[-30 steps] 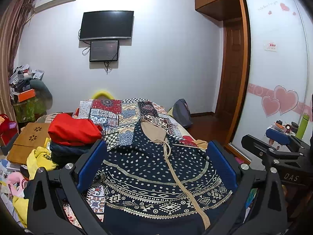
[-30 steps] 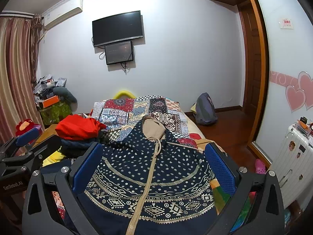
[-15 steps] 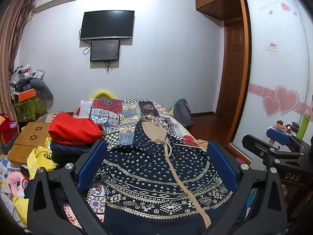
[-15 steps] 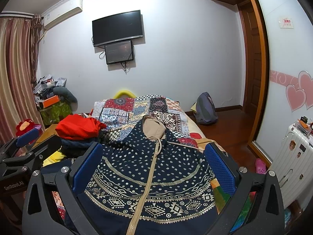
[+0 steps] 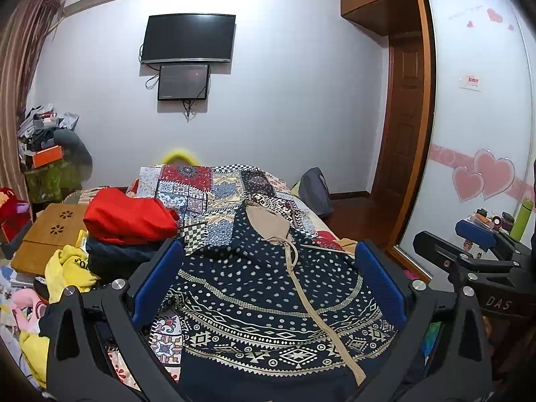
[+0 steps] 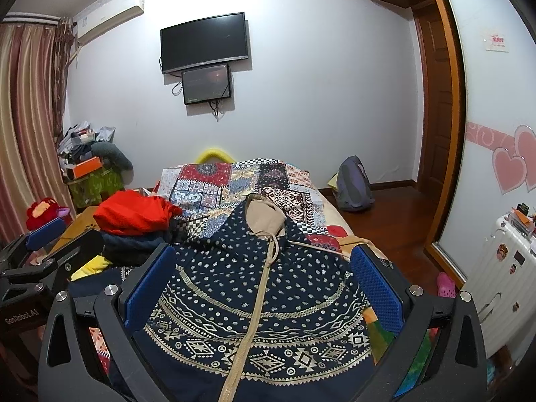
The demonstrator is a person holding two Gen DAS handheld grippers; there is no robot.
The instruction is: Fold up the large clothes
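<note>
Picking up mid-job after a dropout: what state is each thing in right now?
Left tongs: open, holding nothing.
Right tongs: open, holding nothing.
Navy patterned hooded jacket: laid flat on the bed, zipped, unfolded.
Red garment: folded, atop a pile.
Wall TV: off.

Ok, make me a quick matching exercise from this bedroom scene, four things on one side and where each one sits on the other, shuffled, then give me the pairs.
Things:
1. navy patterned hoodie
2. red garment
3. television
4. backpack

Places:
A. on the floor beside the bed's far end
B. spread flat on the bed, hood away from the cameras
C. mounted high on the far wall
D. on top of a clothes pile left of the hoodie

Pairs: 1-B, 2-D, 3-C, 4-A
</note>
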